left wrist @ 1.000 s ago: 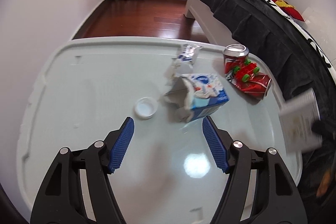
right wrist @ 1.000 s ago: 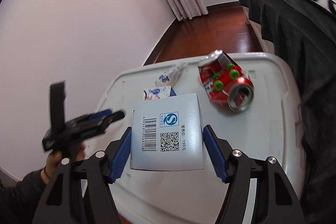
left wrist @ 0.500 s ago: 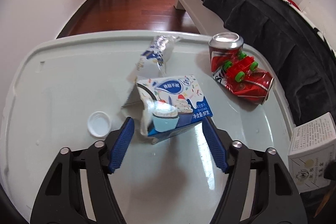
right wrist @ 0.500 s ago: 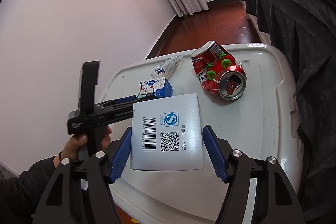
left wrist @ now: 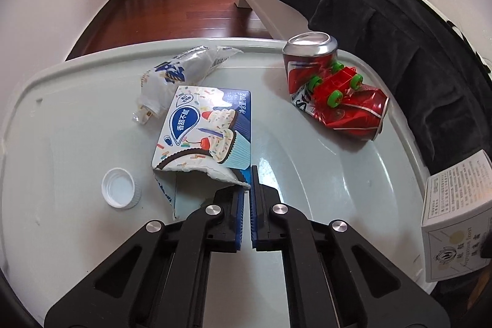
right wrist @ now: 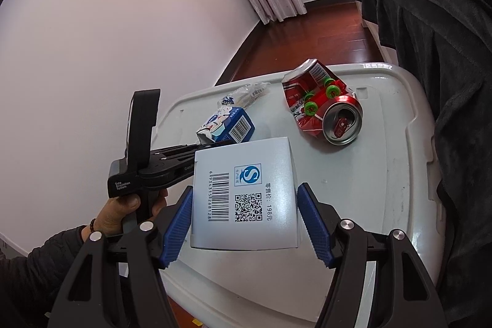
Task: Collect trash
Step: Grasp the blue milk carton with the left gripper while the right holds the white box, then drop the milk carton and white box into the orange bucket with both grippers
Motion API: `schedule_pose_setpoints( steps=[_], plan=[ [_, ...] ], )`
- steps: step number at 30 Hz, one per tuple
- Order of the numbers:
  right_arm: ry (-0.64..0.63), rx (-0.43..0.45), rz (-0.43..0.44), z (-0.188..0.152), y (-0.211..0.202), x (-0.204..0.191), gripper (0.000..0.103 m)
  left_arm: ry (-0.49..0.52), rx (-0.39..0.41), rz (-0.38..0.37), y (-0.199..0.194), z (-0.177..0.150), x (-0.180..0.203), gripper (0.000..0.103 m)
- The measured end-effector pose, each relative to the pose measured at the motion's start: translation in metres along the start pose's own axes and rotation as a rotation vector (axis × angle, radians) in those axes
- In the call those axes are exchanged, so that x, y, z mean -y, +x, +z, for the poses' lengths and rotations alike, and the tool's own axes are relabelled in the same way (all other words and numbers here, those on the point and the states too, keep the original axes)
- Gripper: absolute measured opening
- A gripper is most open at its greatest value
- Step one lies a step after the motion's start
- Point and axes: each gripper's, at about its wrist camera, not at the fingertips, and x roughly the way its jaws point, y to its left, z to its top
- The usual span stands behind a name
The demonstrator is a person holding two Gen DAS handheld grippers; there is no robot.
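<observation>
Trash, left wrist view: torn blue snack carton (left wrist: 206, 131) lies on white bin lid (left wrist: 77, 143).
Left gripper (left wrist: 248, 189): jaws nearly together, pinching the carton's torn edge.
Surroundings: bottle cap (left wrist: 119, 188) left of carton; plastic wrapper (left wrist: 181, 73) behind it; crushed red can (left wrist: 332, 94) with toy car (left wrist: 336, 85) on it, to the right.
Right wrist view, right gripper (right wrist: 245, 220): jaws wide, clamped on white box (right wrist: 244, 192).
Obstruction: the box hides the left gripper's tip.

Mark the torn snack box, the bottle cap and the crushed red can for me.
torn snack box (left wrist: 209, 125), left wrist view, printed top face.
bottle cap (left wrist: 119, 187), left wrist view, open inside.
crushed red can (right wrist: 339, 122), right wrist view, its open end.
</observation>
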Motion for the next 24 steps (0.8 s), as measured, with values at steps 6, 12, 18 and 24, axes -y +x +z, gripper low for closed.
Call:
schedule_pose_setpoints(
  steps=[6, 12, 18, 24],
  plan=[
    [-0.002, 0.007, 0.003, 0.000, -0.002, 0.000, 0.066, 0.003, 0.005, -0.030, -0.001, -0.001, 0.005, 0.002],
    [-0.003, 0.009, 0.005, 0.001, -0.003, 0.000, 0.066, -0.004, 0.030, -0.057, -0.008, -0.003, 0.004, 0.002],
    [-0.005, 0.014, 0.012, 0.001, -0.005, -0.001, 0.066, 0.013, 0.051, -0.075, -0.018, -0.005, 0.004, 0.002],
    [-0.013, 0.020, 0.019, 0.002, -0.008, -0.003, 0.066, 0.032, 0.053, -0.076, -0.027, -0.012, 0.008, 0.001]
  ],
)
